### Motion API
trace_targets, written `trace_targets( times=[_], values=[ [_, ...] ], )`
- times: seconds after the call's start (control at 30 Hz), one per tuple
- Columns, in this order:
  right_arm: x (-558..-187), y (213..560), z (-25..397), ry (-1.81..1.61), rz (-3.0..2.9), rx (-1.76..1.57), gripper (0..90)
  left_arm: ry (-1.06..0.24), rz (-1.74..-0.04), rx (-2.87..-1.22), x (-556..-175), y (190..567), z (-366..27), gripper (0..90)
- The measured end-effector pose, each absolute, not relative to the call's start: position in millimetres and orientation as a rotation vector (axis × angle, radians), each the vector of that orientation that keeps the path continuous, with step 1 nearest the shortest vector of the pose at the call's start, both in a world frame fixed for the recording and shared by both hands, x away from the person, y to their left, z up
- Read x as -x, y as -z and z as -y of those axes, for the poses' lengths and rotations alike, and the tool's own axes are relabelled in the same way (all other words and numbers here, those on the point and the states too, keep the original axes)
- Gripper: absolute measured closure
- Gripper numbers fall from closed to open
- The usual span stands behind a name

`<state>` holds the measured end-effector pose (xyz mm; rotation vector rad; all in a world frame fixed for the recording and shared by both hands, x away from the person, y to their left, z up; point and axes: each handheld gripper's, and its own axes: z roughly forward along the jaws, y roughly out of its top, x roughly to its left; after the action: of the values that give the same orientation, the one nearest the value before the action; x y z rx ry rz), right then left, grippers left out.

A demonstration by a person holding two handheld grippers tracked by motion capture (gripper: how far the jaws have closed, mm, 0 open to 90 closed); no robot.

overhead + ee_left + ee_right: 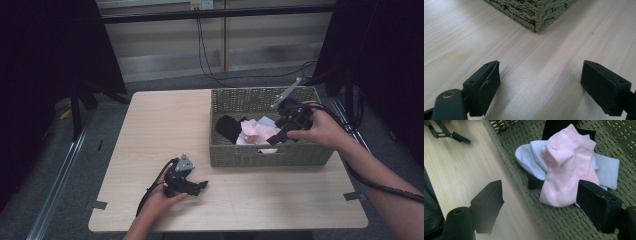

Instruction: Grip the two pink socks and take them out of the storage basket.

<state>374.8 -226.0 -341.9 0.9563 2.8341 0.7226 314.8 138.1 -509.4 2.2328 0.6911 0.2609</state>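
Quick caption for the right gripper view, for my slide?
Open right tongs poised above a pink sock on white and black socks in the basket.

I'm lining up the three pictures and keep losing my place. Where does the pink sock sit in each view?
High view: the pink sock lies inside the woven basket, right of centre, by the right gripper.
Left gripper view: a basket corner shows at the top; the sock isn't in it.
Right gripper view: the pink sock is centre-right, atop white and black socks.
Shared landmark: the green woven basket.
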Motion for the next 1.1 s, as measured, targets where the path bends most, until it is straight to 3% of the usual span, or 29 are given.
trace_targets(
  times=[0.7, 1.1],
  values=[
    [-428.1, 389.1, 216.1, -0.670, -2.821, -1.078, 26.2, -0.261, -0.691, -2.233, -314.8, 509.4, -138.1, 15.5],
    [-439.8, 409.6, 208.6, -0.657, -2.824, -1.092, 38.4, -0.260, -0.693, -2.232, -314.7, 509.5, -138.1, 15.4]
  ],
)
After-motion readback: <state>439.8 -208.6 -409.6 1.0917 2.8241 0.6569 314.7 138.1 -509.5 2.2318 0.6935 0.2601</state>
